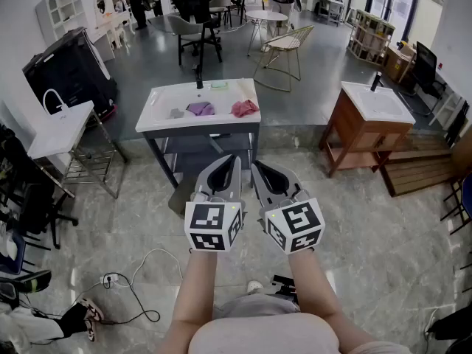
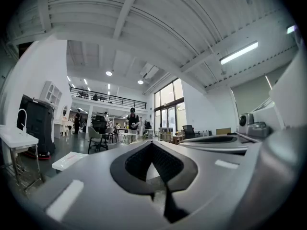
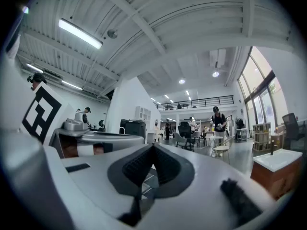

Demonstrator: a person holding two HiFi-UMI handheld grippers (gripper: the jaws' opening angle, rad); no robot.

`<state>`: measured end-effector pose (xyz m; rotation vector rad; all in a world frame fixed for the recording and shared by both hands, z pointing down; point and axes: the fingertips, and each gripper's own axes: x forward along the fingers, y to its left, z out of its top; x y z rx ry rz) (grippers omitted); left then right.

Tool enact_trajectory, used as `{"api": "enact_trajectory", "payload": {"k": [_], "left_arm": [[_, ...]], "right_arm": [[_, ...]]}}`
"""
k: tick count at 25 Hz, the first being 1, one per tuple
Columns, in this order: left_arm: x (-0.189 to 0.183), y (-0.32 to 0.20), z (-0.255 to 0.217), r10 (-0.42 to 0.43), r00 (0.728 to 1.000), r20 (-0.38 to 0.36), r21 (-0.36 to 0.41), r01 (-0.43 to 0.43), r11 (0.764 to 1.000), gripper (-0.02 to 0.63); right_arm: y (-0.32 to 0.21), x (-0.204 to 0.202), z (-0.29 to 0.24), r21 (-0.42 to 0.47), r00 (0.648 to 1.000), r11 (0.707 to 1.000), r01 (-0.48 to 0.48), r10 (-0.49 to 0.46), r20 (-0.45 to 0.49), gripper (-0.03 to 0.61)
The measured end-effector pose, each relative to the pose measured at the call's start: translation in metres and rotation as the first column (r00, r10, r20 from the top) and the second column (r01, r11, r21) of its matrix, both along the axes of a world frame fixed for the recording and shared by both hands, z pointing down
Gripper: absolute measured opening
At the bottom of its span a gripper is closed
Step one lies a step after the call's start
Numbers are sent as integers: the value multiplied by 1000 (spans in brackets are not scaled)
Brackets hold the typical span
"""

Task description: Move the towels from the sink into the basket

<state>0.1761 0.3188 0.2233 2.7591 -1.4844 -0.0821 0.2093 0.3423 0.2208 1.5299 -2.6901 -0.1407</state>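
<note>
Three towels lie in the white sink (image 1: 158, 108) ahead of me: a grey one (image 1: 175, 113), a purple one (image 1: 200, 108) and a pink one (image 1: 244, 108). I hold both grippers side by side well short of the sink, above the floor, pointing toward it. The left gripper (image 1: 234, 158) is shut with nothing in it, and its jaws meet in the left gripper view (image 2: 152, 143). The right gripper (image 1: 255, 165) is likewise shut and empty, its tips touching in the right gripper view (image 3: 153, 145). I see no basket clearly.
A wooden sink cabinet (image 1: 369, 124) stands to the right and a white basin on a metal stand (image 1: 63, 131) to the left. Cables and a power strip (image 1: 122, 280) lie on the floor at lower left. Chairs (image 1: 284, 50) and tables stand behind the sink.
</note>
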Motion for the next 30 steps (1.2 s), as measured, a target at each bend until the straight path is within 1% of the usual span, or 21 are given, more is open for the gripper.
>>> {"api": "enact_trajectory", "payload": {"k": [7,14,19,23,30], "left_arm": [[19,-29,4,-9,1000,10,5,9,1000,2],[18,-33,12,-28,999,16,5,28,1000,2],[17,-42,16,-32,999,12,0,32,999,3],[17,-56,17,-31,1000,5,-3,31,1000,2],[22,-89,19,-15,1000,-4,-12,15,1000,3]], "right_arm": [[-29,14,2,10,1000,1000,21,-21,-2,17],[-34,16,11,8,999,999,39,-39,0,17],[-39,16,11,18,997,998,63,-64,32,17],[-50,18,11,27,999,999,47,-48,11,17],[-81,29,15,21,1000,1000,9,-9,3,18]]}}
